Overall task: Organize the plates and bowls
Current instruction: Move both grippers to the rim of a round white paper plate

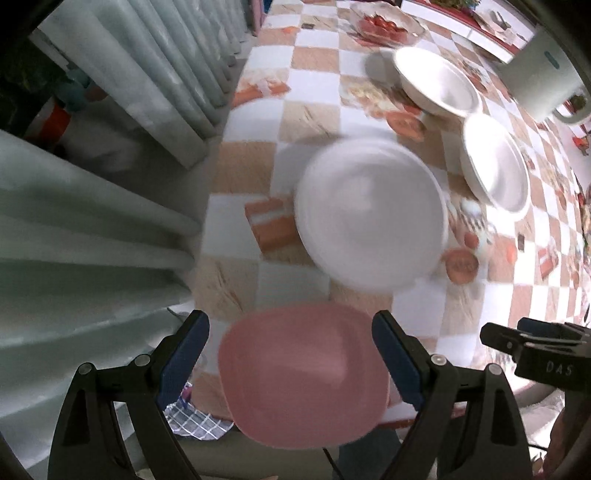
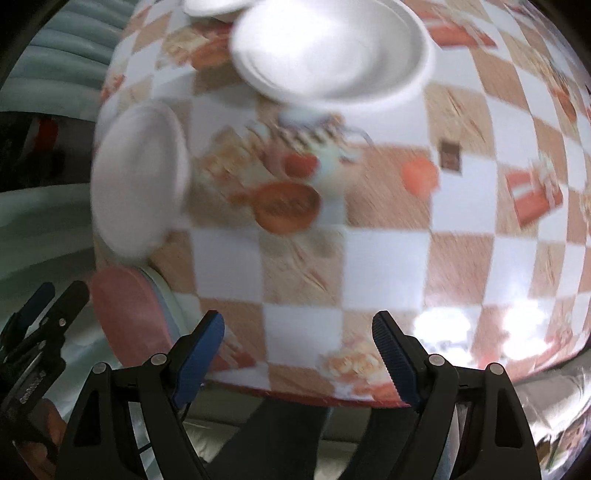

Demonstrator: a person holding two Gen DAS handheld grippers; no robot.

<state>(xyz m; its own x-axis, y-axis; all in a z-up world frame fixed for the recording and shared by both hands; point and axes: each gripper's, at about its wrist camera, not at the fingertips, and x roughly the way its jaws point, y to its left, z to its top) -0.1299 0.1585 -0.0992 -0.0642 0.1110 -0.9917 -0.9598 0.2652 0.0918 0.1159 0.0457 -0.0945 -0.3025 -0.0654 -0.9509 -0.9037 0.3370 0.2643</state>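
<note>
A pink square plate (image 1: 303, 373) lies at the near edge of the checkered table (image 1: 258, 122), right in front of my open left gripper (image 1: 291, 354). Beyond it is a white round plate (image 1: 371, 214), then two white bowls (image 1: 437, 83) (image 1: 496, 166) at the right. In the right wrist view my right gripper (image 2: 298, 354) is open and empty above the table's near edge. The pink plate (image 2: 125, 314) shows at its left, with the white plate (image 2: 138, 177) and a white bowl (image 2: 328, 51) farther on.
A glass dish of red fruit (image 1: 384, 24) and a white jug (image 1: 546, 74) stand at the far side. Pale curtains (image 1: 110, 184) hang left of the table. The other gripper (image 1: 543, 354) shows at the right edge, and the left one (image 2: 33, 332) at the left edge.
</note>
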